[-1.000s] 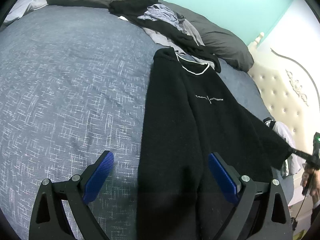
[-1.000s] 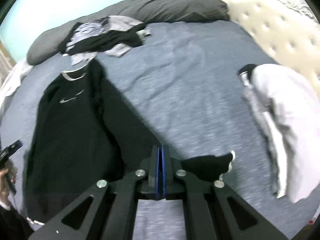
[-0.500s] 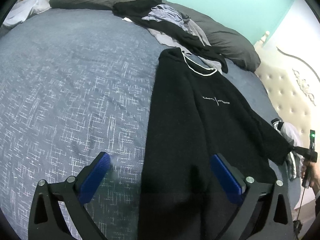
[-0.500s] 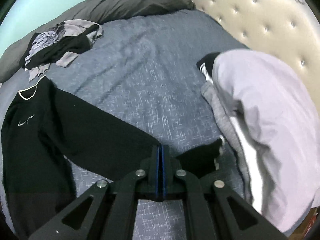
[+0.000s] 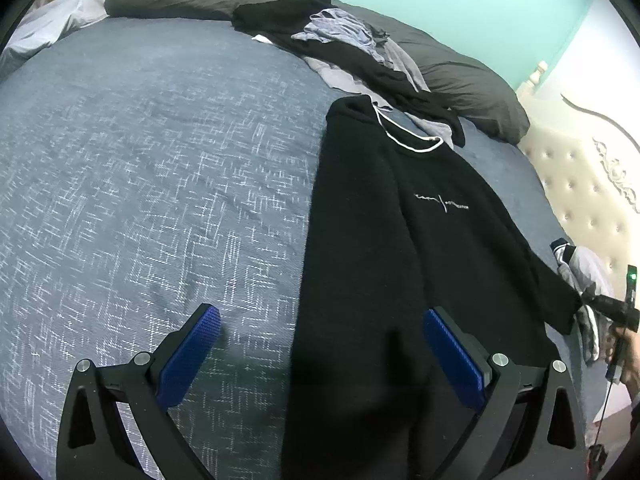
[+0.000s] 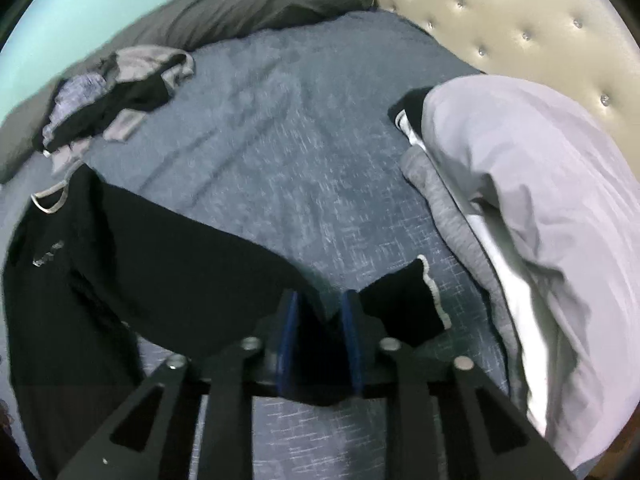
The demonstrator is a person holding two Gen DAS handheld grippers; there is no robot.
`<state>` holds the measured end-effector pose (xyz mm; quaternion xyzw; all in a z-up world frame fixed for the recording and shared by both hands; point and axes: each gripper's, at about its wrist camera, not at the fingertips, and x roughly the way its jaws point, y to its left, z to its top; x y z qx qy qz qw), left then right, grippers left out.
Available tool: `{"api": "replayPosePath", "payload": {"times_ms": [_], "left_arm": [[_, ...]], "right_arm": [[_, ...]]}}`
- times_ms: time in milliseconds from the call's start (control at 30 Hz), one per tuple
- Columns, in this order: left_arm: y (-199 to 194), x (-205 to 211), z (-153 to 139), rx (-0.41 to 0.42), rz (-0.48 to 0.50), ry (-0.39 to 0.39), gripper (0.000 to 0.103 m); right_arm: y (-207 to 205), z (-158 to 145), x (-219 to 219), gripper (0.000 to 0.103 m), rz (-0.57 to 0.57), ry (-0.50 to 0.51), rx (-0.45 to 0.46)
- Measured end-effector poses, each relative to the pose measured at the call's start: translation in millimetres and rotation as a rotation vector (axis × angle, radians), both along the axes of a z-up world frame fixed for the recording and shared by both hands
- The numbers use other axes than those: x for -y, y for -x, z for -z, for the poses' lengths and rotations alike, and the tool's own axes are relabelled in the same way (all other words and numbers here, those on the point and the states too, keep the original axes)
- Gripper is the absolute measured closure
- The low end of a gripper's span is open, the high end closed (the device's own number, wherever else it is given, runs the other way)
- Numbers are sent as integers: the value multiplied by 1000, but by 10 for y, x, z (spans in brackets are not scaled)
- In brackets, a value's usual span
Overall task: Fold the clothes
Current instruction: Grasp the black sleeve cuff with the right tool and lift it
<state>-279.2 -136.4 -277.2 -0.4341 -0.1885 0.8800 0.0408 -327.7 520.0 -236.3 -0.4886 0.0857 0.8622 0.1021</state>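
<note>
Black sweater (image 5: 400,248) flat on bed (image 5: 140,160), left tongs (image 5: 320,344) wide, right tongs (image 6: 318,308) just parting — sleeve between.

The black sweatshirt (image 5: 400,240) is a thick, matt, fuzzy cloth with a thin white trim at the neck. Under it, the bedspread (image 5: 160,160) is a blue-grey woven cloth, rough-looking with pale crosshatched threads. Beyond the sweatshirt's outstretched sleeve, the headboard (image 6: 520,20) is cream, tufted and faintly shiny, perhaps leatherette. The left gripper (image 5: 320,354) has matt black plastic arms, bright metal screws and blue knurled pads (image 5: 192,352).
</note>
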Motion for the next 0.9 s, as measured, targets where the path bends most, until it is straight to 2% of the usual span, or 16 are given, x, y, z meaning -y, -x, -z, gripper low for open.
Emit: {"api": "replayPosePath", "payload": {"times_ms": [100, 200, 300, 500, 633, 900], "left_arm": [[-7, 1, -16, -3, 0, -1, 0], [-20, 11, -32, -7, -2, -8, 0], [-30, 28, -48, -10, -3, -11, 0], [-18, 55, -72, -16, -9, -26, 0], [-20, 21, -72, -15, 0, -21, 0], [-11, -26, -40, -6, 9, -3, 0]], "right_arm": [[-53, -98, 83, 70, -20, 45, -37], [-74, -132, 207, 57, -50, 103, -47], [-54, -139, 276, 55, -58, 127, -41], [-215, -122, 54, 50, 41, 82, -44], [-361, -90, -110, 42, 80, 61, -48], [-271, 265, -177, 42, 85, -66, 37]]}}
